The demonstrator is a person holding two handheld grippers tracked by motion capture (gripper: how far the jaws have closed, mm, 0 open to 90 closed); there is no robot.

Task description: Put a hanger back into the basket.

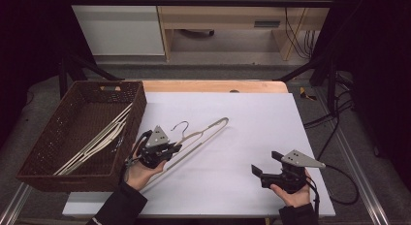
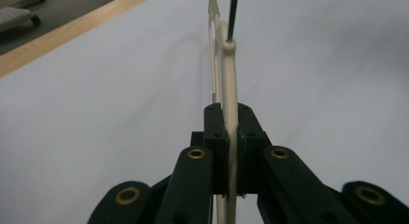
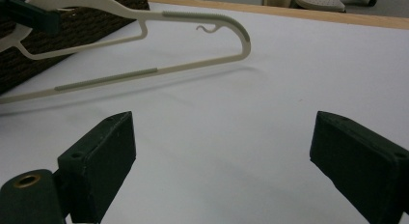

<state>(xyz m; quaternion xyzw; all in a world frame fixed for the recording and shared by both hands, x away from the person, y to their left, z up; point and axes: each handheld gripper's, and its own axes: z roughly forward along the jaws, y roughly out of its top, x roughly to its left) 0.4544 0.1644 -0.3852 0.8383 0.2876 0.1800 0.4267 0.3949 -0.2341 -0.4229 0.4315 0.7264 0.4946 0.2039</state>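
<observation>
white paper covers the wooden table (image 1: 213,85), with dark floor and pale cabinets beyond it. at the far left sits a brown woven basket (image 1: 53,152) with a few cream hangers (image 1: 99,140) lying slantwise inside it.

just right of the basket, the left gripper (image 1: 175,148) is clamped tight on a cream hanger (image 1: 203,132); the left gripper view shows both pads pressed flat against the hanger's arm near its neck. its metal hook (image 1: 181,125) points toward the far side of the table. the right gripper view shows its far end off the paper, a shadow beneath it. the likely job is to carry it over into the basket with the others. to do that well, keep the clamp firm, lift until the low end clears the basket's wall, then turn the hanger to lie along the ones already there so the hook does not snag the weave.

well apart at the right, the right gripper (image 1: 258,172) rests low over the paper, jaws spread wide with nothing between them.
</observation>
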